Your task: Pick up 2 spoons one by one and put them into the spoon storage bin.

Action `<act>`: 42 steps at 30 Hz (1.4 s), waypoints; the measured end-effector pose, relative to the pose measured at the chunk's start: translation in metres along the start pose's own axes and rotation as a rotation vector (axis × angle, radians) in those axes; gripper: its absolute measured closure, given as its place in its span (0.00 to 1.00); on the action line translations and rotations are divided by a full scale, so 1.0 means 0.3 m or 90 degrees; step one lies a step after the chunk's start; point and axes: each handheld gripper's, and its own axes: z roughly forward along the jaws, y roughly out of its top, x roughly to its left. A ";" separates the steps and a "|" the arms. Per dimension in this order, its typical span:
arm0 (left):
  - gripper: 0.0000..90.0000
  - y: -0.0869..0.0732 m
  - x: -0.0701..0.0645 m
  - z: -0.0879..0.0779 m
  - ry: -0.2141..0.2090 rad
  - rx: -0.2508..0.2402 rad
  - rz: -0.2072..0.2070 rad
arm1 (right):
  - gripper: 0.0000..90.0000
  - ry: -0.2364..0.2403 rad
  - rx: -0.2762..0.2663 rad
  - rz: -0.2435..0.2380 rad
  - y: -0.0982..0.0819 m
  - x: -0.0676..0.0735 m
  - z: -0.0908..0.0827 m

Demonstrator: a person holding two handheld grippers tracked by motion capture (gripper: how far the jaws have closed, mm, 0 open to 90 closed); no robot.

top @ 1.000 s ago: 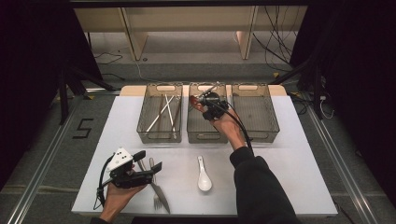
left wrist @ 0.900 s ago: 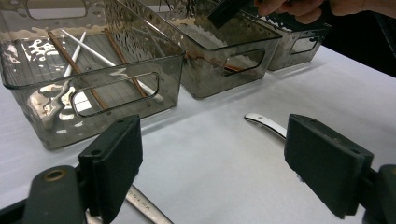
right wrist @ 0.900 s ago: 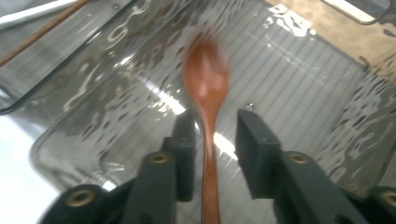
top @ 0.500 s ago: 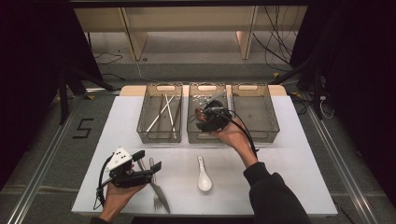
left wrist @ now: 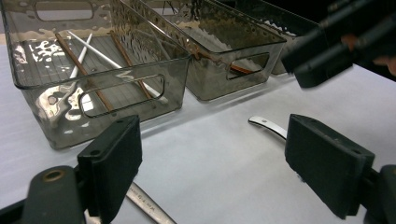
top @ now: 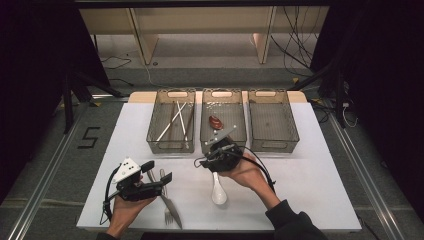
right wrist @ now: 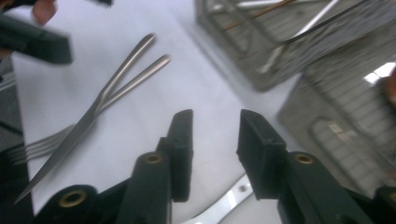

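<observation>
Three smoky clear bins stand along the back of the table. Chopsticks lie in the left bin, and a reddish-brown spoon lies in the middle bin. My right gripper hovers just in front of that bin, above the handle of a white spoon, and points left. Its jaws have just been closing; they stand apart with nothing between them. My left gripper rests at the front left, wide open and empty, beside a fork and a knife.
The right bin holds nothing. The fork and knife handles lie crossed on the white table between the two grippers. The bins' near walls stand close ahead of the left gripper. The table's front edge runs just behind both hands.
My right gripper has drawn back out of the middle bin toward the front and turned left, over the white spoon. The reddish-brown spoon now shows in that bin. The left gripper has stayed put.
</observation>
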 end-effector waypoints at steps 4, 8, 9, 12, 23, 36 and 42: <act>0.21 0.000 0.000 0.000 0.000 -0.001 0.002 | 0.87 0.024 0.021 -0.009 -0.038 0.041 0.029; 0.21 -0.001 0.000 0.001 0.002 -0.001 0.001 | 0.93 0.039 0.046 -0.017 -0.080 0.072 0.061; 0.21 -0.001 0.000 0.001 0.001 -0.001 0.001 | 0.94 0.043 0.055 -0.017 -0.090 0.081 0.069; 0.21 0.000 0.000 0.001 0.002 -0.001 0.003 | 0.98 0.049 0.081 -0.024 -0.120 0.094 0.096; 0.21 -0.001 -0.001 0.001 0.001 0.000 0.002 | 1.00 0.062 0.138 -0.047 -0.188 0.127 0.135; 0.21 -0.001 -0.001 0.000 0.001 0.002 0.003 | 1.00 0.037 0.177 -0.066 -0.229 0.120 0.097; 0.21 -0.001 -0.002 0.001 0.002 0.001 0.002 | 1.00 0.028 0.183 -0.058 -0.245 0.093 0.069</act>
